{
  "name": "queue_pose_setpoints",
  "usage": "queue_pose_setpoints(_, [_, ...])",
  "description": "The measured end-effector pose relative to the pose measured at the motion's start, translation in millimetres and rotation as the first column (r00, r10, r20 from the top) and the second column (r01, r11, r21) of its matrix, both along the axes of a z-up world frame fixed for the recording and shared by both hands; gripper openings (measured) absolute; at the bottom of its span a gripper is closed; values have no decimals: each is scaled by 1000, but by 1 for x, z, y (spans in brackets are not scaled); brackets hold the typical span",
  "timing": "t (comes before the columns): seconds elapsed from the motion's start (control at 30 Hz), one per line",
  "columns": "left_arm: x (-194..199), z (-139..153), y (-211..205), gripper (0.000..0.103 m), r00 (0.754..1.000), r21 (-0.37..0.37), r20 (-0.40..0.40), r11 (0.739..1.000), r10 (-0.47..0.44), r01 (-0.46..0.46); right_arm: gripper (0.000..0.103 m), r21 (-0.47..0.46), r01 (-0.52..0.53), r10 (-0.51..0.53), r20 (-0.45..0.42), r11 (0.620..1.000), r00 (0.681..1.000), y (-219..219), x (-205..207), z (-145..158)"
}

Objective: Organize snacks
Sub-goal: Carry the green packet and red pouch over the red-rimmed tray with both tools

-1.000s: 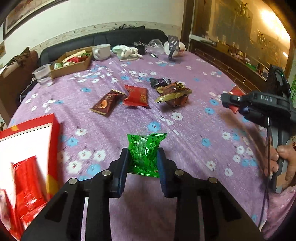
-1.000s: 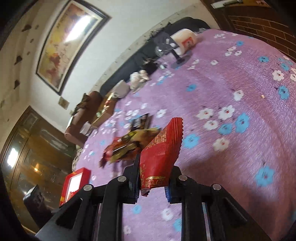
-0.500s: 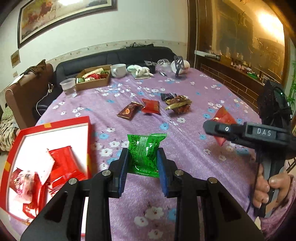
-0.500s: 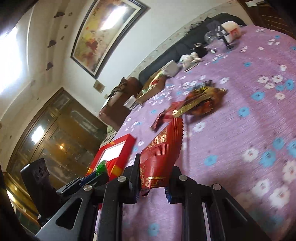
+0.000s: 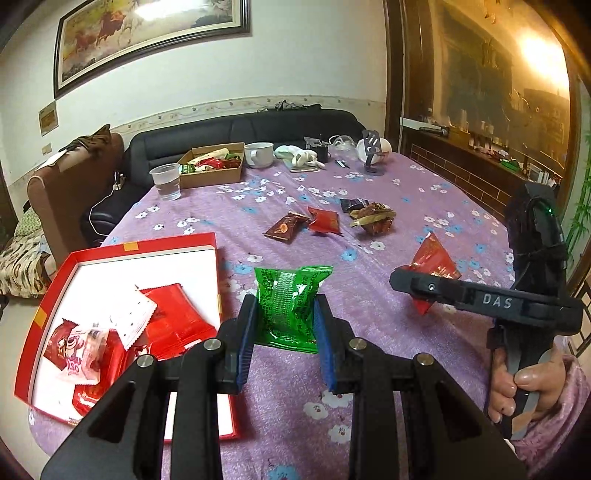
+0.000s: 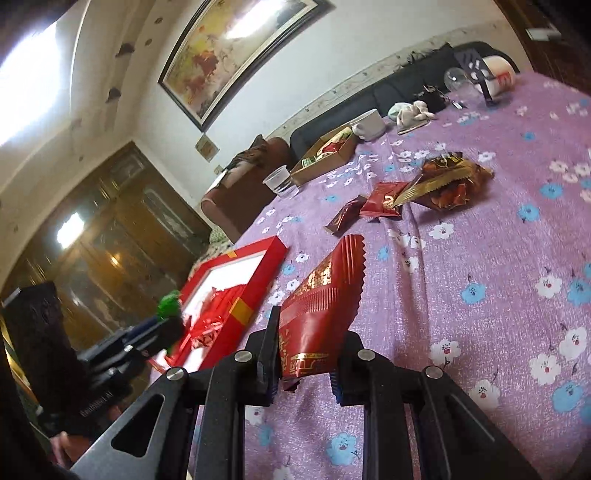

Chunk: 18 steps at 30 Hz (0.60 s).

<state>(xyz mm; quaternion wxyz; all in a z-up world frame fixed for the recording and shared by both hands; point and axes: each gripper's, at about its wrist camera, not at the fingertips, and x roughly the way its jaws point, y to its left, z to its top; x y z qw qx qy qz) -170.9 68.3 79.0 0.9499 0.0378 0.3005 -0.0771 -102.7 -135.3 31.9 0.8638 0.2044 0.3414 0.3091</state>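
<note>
A clear plastic cup (image 5: 166, 181) and a white mug (image 5: 258, 154) stand on the purple floral tablecloth (image 5: 406, 229). A framed horse painting (image 5: 147, 33) hangs above the black sofa (image 5: 258, 127).

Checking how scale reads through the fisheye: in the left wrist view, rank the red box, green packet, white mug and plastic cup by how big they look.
1. red box
2. green packet, enlarged by nearness
3. white mug and plastic cup: alike, unranked

Red packet (image 5: 435, 266) lower half behind right claw (image 5: 404, 282).
</note>
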Motion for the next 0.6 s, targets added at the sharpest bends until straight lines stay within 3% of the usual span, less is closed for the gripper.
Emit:
queue_pose_setpoints(0.23, [-11,-4,6,27,1000,1,6,1000,4,-4,22,-87,6,-4,22,996,1000,11,-6,0])
queue_pose_setpoints(0.6, [-19,-13,24,27,1000,-16,-9,1000,24,-24,23,-109,35,-33,19,993,999,11,-8,-1])
